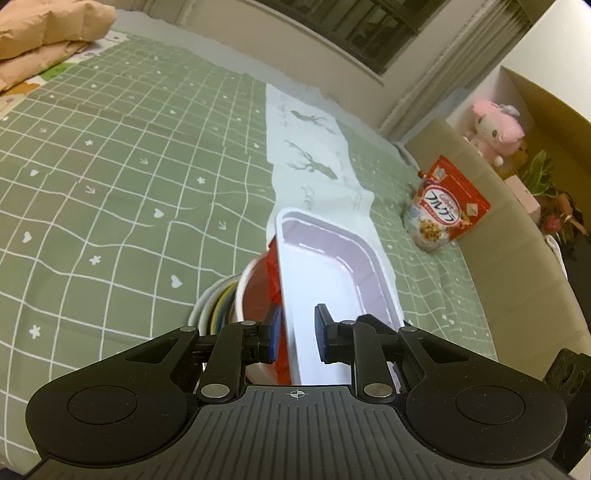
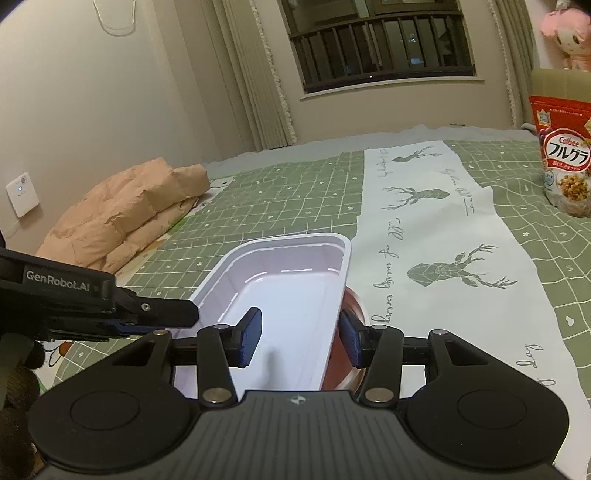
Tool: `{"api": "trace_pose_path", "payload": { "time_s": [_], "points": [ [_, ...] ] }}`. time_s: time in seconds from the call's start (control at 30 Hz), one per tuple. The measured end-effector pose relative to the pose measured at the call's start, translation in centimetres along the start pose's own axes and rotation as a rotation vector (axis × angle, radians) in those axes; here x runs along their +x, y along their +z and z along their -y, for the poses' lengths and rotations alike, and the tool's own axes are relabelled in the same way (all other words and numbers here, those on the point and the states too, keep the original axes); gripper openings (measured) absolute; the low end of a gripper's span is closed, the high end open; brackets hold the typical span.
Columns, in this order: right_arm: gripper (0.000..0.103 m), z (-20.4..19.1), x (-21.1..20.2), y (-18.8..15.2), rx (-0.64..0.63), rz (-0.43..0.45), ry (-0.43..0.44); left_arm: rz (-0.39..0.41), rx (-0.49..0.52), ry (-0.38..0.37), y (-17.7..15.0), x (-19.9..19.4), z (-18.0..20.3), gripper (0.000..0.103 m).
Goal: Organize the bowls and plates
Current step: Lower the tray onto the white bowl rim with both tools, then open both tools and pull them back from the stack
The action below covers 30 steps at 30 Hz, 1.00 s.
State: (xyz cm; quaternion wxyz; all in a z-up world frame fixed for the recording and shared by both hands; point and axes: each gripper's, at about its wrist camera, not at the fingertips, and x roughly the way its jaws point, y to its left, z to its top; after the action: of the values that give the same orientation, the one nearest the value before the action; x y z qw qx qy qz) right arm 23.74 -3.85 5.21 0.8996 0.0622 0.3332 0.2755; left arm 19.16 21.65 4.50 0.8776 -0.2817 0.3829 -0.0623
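A pale pink rectangular tray [image 1: 332,280] [image 2: 284,288] rests on a red bowl [image 1: 258,291] [image 2: 352,301], which sits in a stack of bowls [image 1: 218,306] with white, yellow and green rims. My left gripper [image 1: 299,332] straddles the tray's left wall, one pad outside and one inside, shut on it. One of its fingers [image 2: 166,314] shows at that rim in the right wrist view. My right gripper [image 2: 301,338] straddles the tray's right wall. Its outer pad is beside the wall and its inner pad stands well apart over the tray floor, so it is open.
Everything lies on a bed with a green grid cover [image 1: 110,184]. A white deer-print cloth [image 1: 306,147] [image 2: 443,258] runs beyond the stack. A red cereal bag [image 1: 443,206] [image 2: 565,158] stands at the right. A folded peach duvet [image 1: 48,33] [image 2: 122,218] lies far left.
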Motion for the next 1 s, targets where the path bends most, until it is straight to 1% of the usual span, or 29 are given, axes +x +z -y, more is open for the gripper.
{"api": "trace_pose_path", "payload": {
  "time_s": [0.13, 0.47, 0.57, 0.63, 0.73, 0.77, 0.8, 0.83, 0.9, 0.93, 0.97, 1.0],
  "points": [
    [0.048, -0.2, 0.0, 0.0, -0.011, 0.004, -0.01, 0.0, 0.007, 0.004, -0.1, 0.2, 0.3, 0.022],
    [0.048, -0.3, 0.4, -0.2, -0.009, -0.007, -0.004, -0.001, 0.004, 0.012, -0.1, 0.3, 0.2, 0.022],
    [0.048, -0.4, 0.4, -0.3, -0.006, -0.006, -0.009, 0.013, -0.003, 0.017, -0.1, 0.1, 0.1, 0.022],
    [0.048, -0.3, 0.1, -0.3, -0.005, 0.01, -0.026, 0.033, -0.007, 0.023, -0.2, -0.5, 0.1, 0.022],
    [0.048, -0.4, -1.4, -0.3, -0.012, 0.054, -0.053, 0.089, 0.014, 0.029, -0.8, -2.0, 0.5, 0.022],
    [0.05, -0.5, -2.2, -0.3, -0.015, 0.07, -0.06, 0.12, 0.031, 0.038, -1.2, -2.7, 0.8, 0.022],
    [0.054, -0.6, -3.0, -0.3, -0.019, 0.087, -0.067, 0.15, 0.054, 0.05, -1.6, -3.4, 1.2, 0.022],
    [0.056, -0.7, -3.8, -0.3, -0.023, 0.103, -0.074, 0.188, 0.083, 0.069, -2.3, -4.2, 1.7, 0.022],
    [0.065, -1.1, -5.7, -0.6, -0.034, 0.135, -0.088, 0.283, 0.164, 0.117, -4.3, -6.0, 3.0, 0.022],
    [0.067, -1.2, -6.4, -0.7, -0.036, 0.145, -0.092, 0.33, 0.214, 0.153, -5.7, -6.8, 3.7, 0.022],
    [0.072, -1.3, -7.2, -1.0, -0.037, 0.153, -0.094, 0.359, 0.26, 0.184, -7.0, -7.5, 4.4, 0.022],
    [0.075, -1.5, -8.1, -1.5, -0.037, 0.156, -0.097, 0.37, 0.295, 0.2, -8.3, -7.9, 5.0, 0.021]
  ]
}}
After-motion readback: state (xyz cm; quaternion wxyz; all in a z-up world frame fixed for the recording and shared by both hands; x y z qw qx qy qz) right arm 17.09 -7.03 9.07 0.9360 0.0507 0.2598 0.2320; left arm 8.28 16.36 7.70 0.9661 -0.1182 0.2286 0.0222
